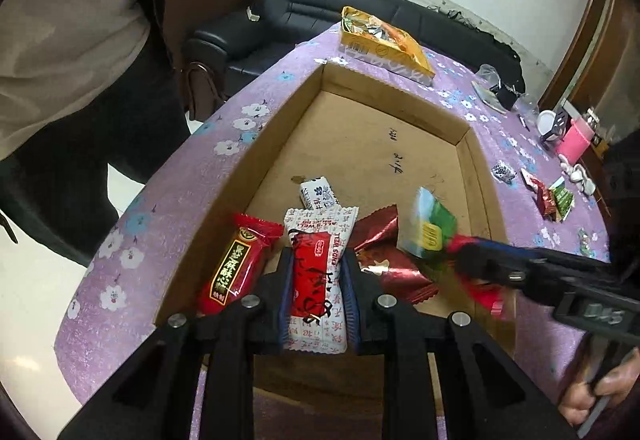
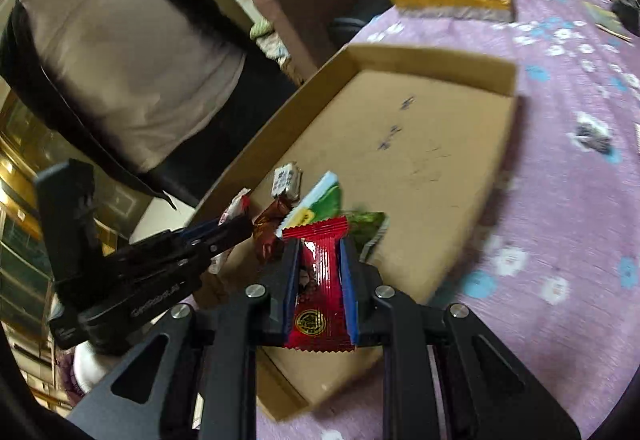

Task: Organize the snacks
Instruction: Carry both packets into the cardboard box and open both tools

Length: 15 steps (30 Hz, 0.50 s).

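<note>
A shallow cardboard tray lies on the purple flowered tablecloth. Over its near end, my left gripper is shut on a white-and-red snack packet. In the tray lie a red packet with a black label, a dark red foil packet and a small white-and-blue packet. My right gripper is shut on a glossy red packet above the tray. A green packet sticks out at its tip; whether it is gripped too I cannot tell. The right gripper reaches in from the right.
A yellow box of mixed snacks sits beyond the tray. Loose packets, a small patterned packet and a pink cup lie to the right. A person stands at the left edge, with a black sofa behind.
</note>
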Each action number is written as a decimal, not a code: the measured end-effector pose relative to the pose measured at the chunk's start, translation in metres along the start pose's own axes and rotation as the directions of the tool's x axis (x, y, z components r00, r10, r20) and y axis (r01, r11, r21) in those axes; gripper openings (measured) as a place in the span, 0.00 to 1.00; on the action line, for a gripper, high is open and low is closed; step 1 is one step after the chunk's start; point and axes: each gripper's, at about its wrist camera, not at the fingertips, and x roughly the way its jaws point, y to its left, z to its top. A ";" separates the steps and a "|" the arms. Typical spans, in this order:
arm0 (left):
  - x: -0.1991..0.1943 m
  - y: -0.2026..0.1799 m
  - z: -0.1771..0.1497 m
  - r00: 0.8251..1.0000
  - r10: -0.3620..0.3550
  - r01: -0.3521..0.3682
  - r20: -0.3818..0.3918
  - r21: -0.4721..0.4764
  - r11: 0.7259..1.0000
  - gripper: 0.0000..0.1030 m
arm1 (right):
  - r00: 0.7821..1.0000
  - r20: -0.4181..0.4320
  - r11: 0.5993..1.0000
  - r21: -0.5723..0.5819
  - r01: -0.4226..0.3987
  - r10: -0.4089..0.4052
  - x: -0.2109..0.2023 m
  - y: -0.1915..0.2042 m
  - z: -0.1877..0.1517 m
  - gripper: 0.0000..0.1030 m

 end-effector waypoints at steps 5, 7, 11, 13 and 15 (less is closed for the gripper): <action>-0.007 0.003 -0.002 0.999 -0.038 0.039 0.016 -0.012 0.999 0.27 | 0.998 -0.007 0.998 -0.003 0.068 -0.069 0.019 0.002 0.012 0.21; -0.007 0.002 -0.002 0.999 -0.046 0.046 0.017 -0.019 0.999 0.36 | 0.996 -0.012 0.996 -0.008 0.093 -0.093 0.026 0.003 0.017 0.21; -0.004 -0.011 0.000 0.999 -0.044 0.045 0.018 -0.019 0.999 0.39 | 0.995 0.002 0.994 -0.032 0.102 -0.102 0.016 0.007 0.015 0.25; -0.006 -0.021 0.002 0.999 -0.025 0.025 0.034 0.005 1.000 0.39 | 0.993 0.018 0.993 -0.035 0.115 -0.115 0.006 0.009 0.014 0.29; -0.014 -0.027 0.003 0.997 -0.038 0.037 0.067 0.017 0.999 0.40 | 0.990 0.056 0.990 -0.044 0.131 -0.128 -0.010 0.009 0.011 0.35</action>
